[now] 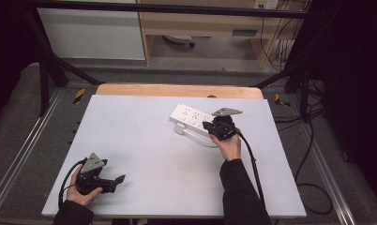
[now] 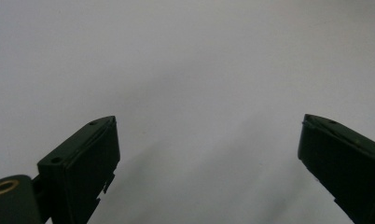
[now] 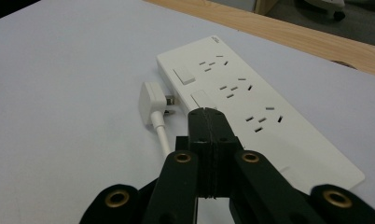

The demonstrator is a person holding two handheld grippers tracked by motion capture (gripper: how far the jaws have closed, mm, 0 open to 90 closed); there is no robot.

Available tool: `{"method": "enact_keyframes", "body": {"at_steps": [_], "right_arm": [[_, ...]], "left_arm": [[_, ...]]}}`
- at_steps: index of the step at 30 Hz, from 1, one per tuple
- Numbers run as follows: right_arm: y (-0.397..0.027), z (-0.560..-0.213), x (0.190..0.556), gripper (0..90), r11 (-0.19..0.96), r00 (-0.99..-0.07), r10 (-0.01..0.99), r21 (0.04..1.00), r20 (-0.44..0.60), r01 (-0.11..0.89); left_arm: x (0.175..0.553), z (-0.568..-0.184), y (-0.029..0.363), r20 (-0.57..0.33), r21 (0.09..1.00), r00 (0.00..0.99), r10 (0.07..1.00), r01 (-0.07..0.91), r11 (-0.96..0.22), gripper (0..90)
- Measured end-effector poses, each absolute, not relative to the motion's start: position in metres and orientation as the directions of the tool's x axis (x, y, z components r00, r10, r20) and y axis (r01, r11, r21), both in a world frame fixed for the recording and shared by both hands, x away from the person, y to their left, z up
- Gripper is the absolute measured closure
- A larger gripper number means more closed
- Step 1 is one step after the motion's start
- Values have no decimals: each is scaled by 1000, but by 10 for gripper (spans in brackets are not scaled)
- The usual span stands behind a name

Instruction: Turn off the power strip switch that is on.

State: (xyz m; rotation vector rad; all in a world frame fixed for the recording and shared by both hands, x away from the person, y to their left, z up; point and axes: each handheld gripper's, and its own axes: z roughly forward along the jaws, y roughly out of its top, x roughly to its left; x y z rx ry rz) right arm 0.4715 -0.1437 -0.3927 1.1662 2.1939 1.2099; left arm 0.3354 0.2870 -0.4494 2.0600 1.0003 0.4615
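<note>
Right tool at the power strip switch

Left tool [image 1: 112,180] rests at the near desk [image 1: 144,154] corner, jaws apart, empty. Right tool [image 3: 207,122], jaws closed on nothing, tips over a switch [image 3: 201,99] on the strip [image 3: 279,135]; likely a press: bear straight down. Plug [image 3: 150,102] lies beside it, unplugged.
</note>
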Motion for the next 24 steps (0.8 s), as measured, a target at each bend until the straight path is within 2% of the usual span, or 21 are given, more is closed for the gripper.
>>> {"method": "enact_keyframes", "body": {"at_steps": [24], "right_arm": [[-135, -409, 489, 900, 278, -570, 818, 812, 80, 514]], "left_arm": [[335, -450, 287, -13, 779, 624, 781, 496, -383, 51]]}}
